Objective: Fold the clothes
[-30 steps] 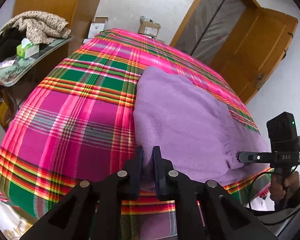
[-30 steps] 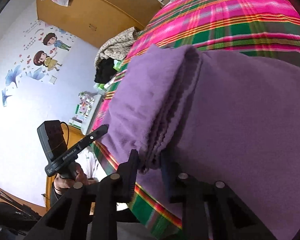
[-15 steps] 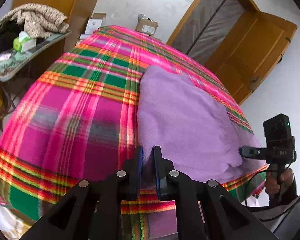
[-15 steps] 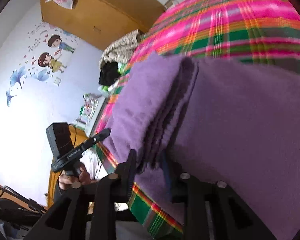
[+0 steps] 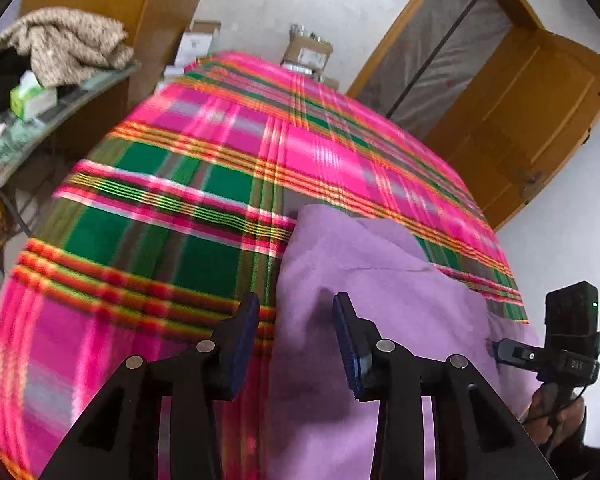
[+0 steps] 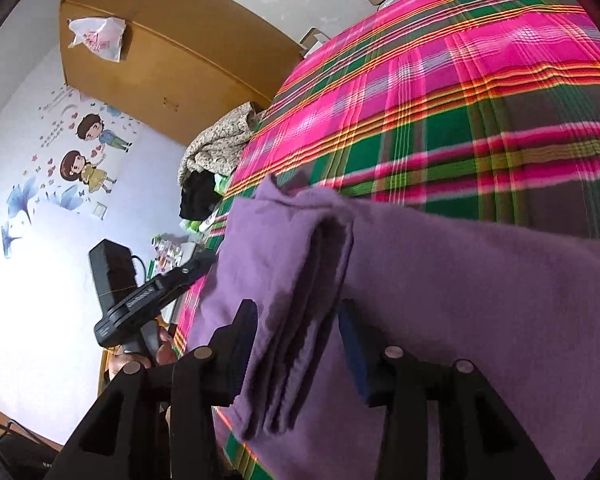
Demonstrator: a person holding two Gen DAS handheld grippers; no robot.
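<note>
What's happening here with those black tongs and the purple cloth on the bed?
A person holds a gripper in each hand and is folding a purple garment on a bed covered by a bright plaid sheet. Both the left gripper and right gripper have just been opening. Folded layers of the cloth lie between their spread fingers, no longer pinched, so the garment rests on the bed.

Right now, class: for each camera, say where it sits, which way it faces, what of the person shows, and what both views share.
Left wrist: on the left gripper, jaws open, facing down across the plaid bed cover toward the door; the right gripper and its hand show.
Right wrist: on the right gripper, jaws open, facing the wardrobe and wall stickers; the left gripper and its hand show.
Shared: purple garment, plaid cover.
</note>
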